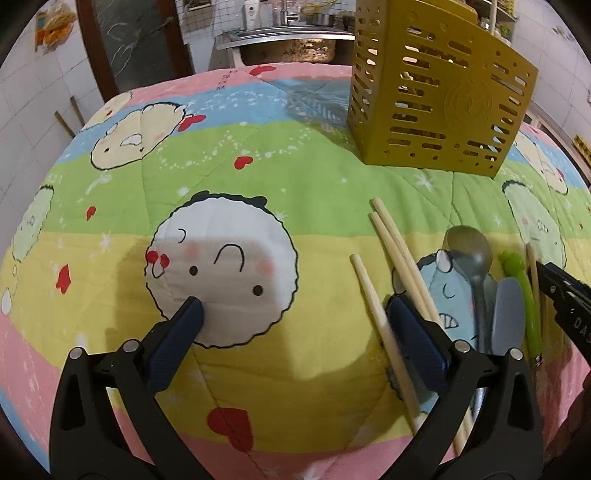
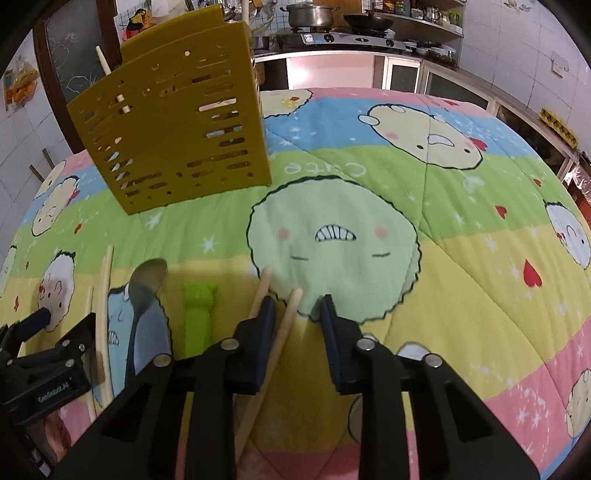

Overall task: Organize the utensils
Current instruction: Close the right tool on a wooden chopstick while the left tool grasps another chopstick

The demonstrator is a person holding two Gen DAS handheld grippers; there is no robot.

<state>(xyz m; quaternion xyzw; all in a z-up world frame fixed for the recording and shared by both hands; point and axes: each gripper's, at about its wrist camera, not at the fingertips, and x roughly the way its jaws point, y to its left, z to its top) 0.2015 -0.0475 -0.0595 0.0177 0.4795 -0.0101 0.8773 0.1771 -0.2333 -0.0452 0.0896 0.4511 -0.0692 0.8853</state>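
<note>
A yellow slotted utensil holder [image 1: 439,99] stands upright on the cartoon quilt [image 1: 258,177]; it also shows in the right wrist view [image 2: 173,136], with one wooden stick inside. Wooden chopsticks [image 1: 399,254], a grey spoon [image 1: 471,254], a grey spatula-like piece [image 1: 511,314] and a green utensil [image 1: 521,291] lie on the quilt. My left gripper [image 1: 291,314] is open, low over the quilt, one chopstick [image 1: 373,302] lying between its fingers. My right gripper [image 2: 297,306] is open, with a chopstick [image 2: 284,328] between its fingers and another chopstick [image 2: 260,291] just left.
A kitchen counter with stove and pots [image 2: 332,26] stands behind the quilt-covered surface. A sink [image 1: 288,44] is at the back in the left wrist view. The left gripper's body [image 2: 40,350] shows at the right view's lower left.
</note>
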